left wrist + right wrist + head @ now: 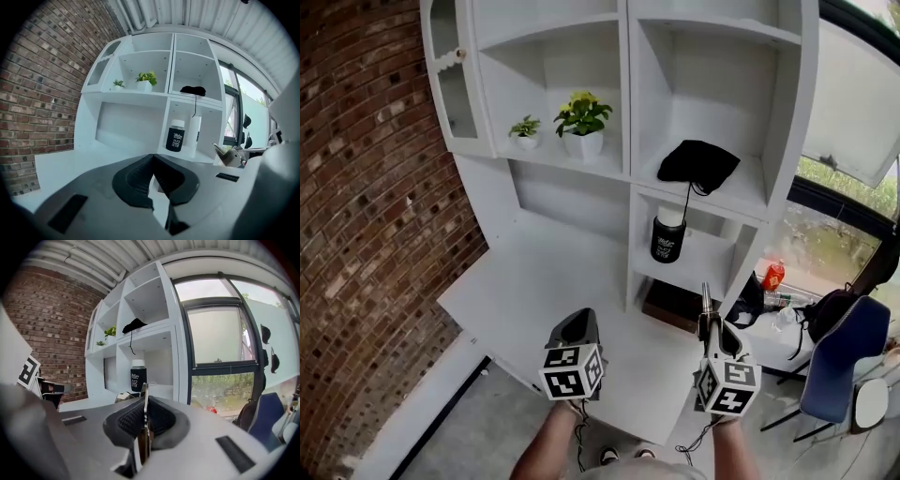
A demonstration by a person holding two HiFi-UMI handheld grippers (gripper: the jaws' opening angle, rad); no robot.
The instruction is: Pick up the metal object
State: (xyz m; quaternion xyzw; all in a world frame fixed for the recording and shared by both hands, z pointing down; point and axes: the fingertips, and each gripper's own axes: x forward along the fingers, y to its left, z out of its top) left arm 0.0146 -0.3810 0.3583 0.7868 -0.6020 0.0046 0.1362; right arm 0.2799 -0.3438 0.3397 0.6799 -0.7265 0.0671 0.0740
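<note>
The metal object is a thin, flat strip that stands up out of my right gripper, above the white desk. In the right gripper view the strip runs edge-on between the black pads, and the right gripper is shut on it. My left gripper hovers over the desk's front edge, a little to the left of the right one. Its jaws are shut with nothing between them. In the left gripper view, the right gripper shows at the right edge.
A black bottle with a white cap stands in the lower right shelf bay, and a black pouch lies on the shelf above. Two potted plants sit on the middle shelf. A brown box lies under the shelves. A blue chair is at the right, a brick wall at the left.
</note>
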